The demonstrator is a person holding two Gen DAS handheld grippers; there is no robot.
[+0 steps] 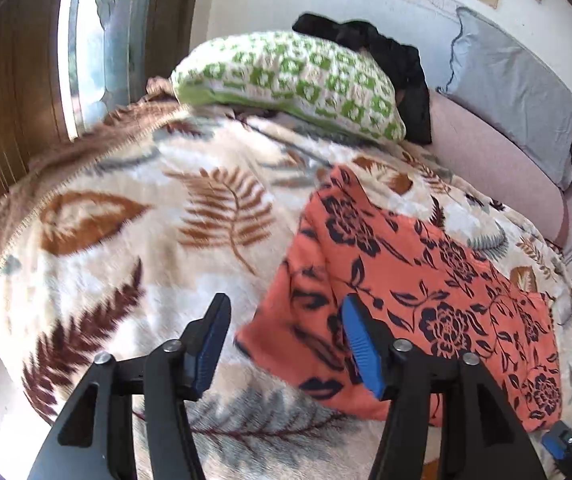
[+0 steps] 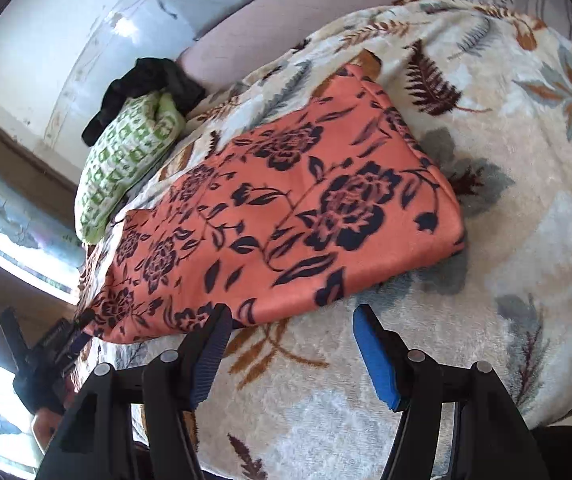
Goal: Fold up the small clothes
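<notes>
A: Fleece blanket [image 2: 506,240] under all; orange floral garment [image 2: 286,208] folded flat just ahead of both claws

B: Left gripper [image 1: 286,344] and right gripper [image 2: 292,350] released, empty. Next fold: pinch matching corners, lift evenly

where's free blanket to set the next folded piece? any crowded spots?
Free: the leaf-print blanket between its brown edge, the green-and-white pillow and the folded orange floral cloth; also blanket on that cloth's other side in the right wrist view. Crowded: the pillow end, with a black garment piled against it.
</notes>
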